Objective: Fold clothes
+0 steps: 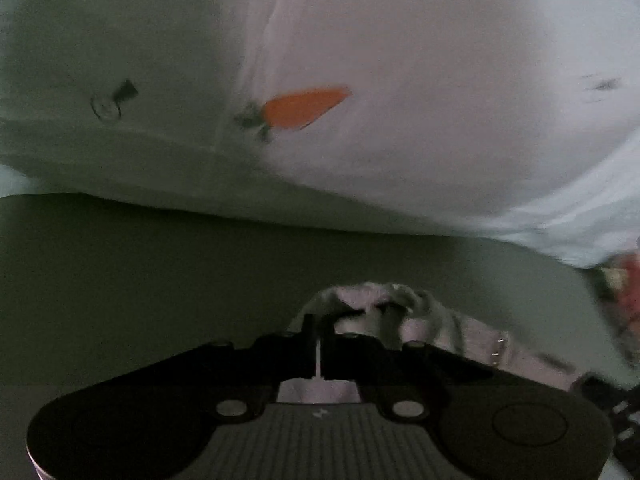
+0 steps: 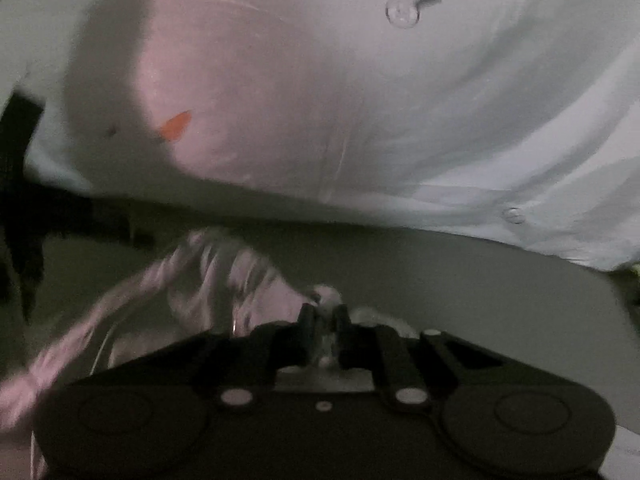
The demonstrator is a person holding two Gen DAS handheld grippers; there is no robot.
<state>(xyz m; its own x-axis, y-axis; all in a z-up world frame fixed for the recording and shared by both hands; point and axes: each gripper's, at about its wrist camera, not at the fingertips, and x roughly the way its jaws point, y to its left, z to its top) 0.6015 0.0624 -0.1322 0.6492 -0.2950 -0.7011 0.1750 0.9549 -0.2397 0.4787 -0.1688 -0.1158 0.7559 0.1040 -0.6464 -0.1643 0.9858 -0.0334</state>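
Beyond both hand-held grippers (image 1: 319,326) (image 2: 323,312), each clamped on pale cloth (image 1: 372,300): white carrot-print sheet (image 1: 400,80), dim grey-green surface (image 1: 160,280).

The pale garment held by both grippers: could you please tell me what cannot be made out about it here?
- Garment type and full shape: left wrist view, the left gripper body covers most of it.
- Its folds: right wrist view, motion blur smears the cloth beside the right gripper.
- Its far end: cut off by the bottom-left edge.

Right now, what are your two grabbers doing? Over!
Left gripper shut on pale cloth. Right gripper shut on the same cloth. White carrot-print fabric just ahead; nothing blocking.
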